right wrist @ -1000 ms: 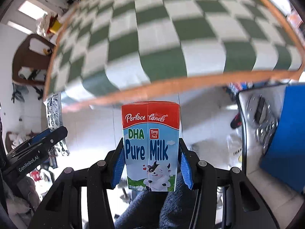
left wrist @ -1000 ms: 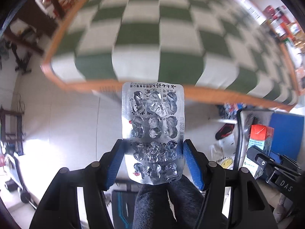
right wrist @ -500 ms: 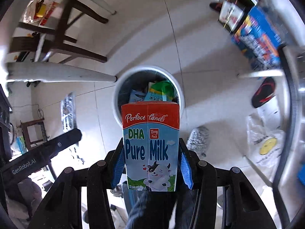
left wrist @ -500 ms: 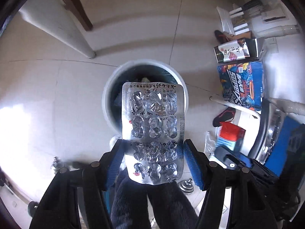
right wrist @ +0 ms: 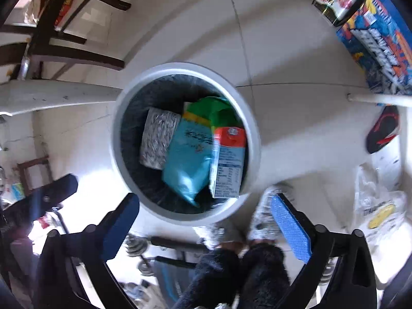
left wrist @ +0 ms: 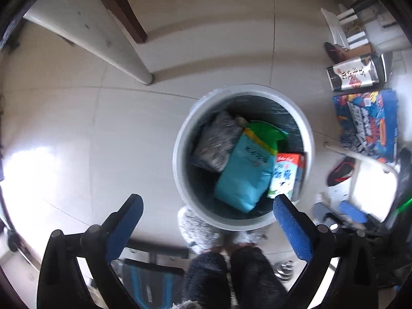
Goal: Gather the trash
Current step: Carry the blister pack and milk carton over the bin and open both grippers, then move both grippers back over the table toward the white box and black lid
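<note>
A round white trash bin [left wrist: 180,170] [right wrist: 118,118] with a dark liner stands on the tiled floor below both grippers. Inside lie a silver blister pack [left wrist: 215,141] [right wrist: 158,139], a teal and green bag [left wrist: 247,170] [right wrist: 190,152] and the red-topped milk carton [left wrist: 284,173] [right wrist: 228,162]. My left gripper [left wrist: 206,224] is open and empty above the bin's near rim. My right gripper [right wrist: 204,221] is open and empty above the near rim too.
White table legs [left wrist: 103,41] [right wrist: 51,95] and dark wooden chair legs [right wrist: 64,51] stand beyond the bin. Colourful boxes [left wrist: 365,126] [right wrist: 376,43] and a red-black slipper [left wrist: 340,172] [right wrist: 383,131] lie to the right. Furry slippers [left wrist: 195,229] and the person's legs are below.
Both grippers opened. The blister pack left the left gripper and the milk carton left the right gripper; both now lie in the bin.
</note>
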A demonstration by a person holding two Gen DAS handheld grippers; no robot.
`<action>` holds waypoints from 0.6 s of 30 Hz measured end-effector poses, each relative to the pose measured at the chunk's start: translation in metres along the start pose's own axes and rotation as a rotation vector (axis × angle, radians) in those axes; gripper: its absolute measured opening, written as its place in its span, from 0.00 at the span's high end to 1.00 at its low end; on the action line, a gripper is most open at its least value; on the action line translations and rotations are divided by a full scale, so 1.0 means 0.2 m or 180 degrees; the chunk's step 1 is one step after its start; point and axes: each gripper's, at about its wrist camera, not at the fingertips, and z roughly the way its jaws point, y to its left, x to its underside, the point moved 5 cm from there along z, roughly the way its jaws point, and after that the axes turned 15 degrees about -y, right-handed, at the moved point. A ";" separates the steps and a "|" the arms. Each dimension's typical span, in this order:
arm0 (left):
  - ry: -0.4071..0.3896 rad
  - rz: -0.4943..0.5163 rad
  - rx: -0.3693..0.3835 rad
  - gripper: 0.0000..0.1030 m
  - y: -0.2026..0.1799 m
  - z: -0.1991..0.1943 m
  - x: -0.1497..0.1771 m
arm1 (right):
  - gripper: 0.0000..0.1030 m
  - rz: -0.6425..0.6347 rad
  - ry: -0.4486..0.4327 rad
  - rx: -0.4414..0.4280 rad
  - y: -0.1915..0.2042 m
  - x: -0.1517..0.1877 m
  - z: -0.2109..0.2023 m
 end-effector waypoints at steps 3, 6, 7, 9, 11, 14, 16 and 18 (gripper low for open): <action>-0.0050 0.0114 -0.0127 0.00 0.01 -0.06 0.03 | 0.00 -0.0135 -0.0102 0.0221 0.00 0.00 -0.06; -0.0097 0.0210 -0.0211 0.00 0.00 -0.15 0.07 | 0.00 -0.0252 -0.0163 0.0393 0.00 -0.01 -0.14; -0.0098 0.0218 -0.0212 0.00 -0.01 -0.18 0.08 | 0.00 -0.0282 -0.0187 0.0431 0.01 -0.01 -0.18; -0.0120 0.0227 -0.0211 0.00 -0.02 -0.25 0.10 | 0.00 -0.0329 -0.0217 0.0466 0.02 0.00 -0.26; -0.0138 0.0234 -0.0213 0.00 -0.04 -0.33 0.12 | 0.00 -0.0351 -0.0260 0.0486 0.04 0.00 -0.34; -0.0167 0.0233 -0.0194 0.00 -0.06 -0.46 0.14 | 0.00 -0.0372 -0.0306 0.0484 0.07 0.02 -0.49; -0.0193 0.0232 -0.0161 0.00 -0.08 -0.57 0.15 | 0.00 -0.0388 -0.0331 0.0491 0.09 0.04 -0.60; -0.0211 0.0251 -0.0158 0.00 -0.09 -0.67 0.17 | 0.00 -0.0380 -0.0360 0.0472 0.12 0.05 -0.72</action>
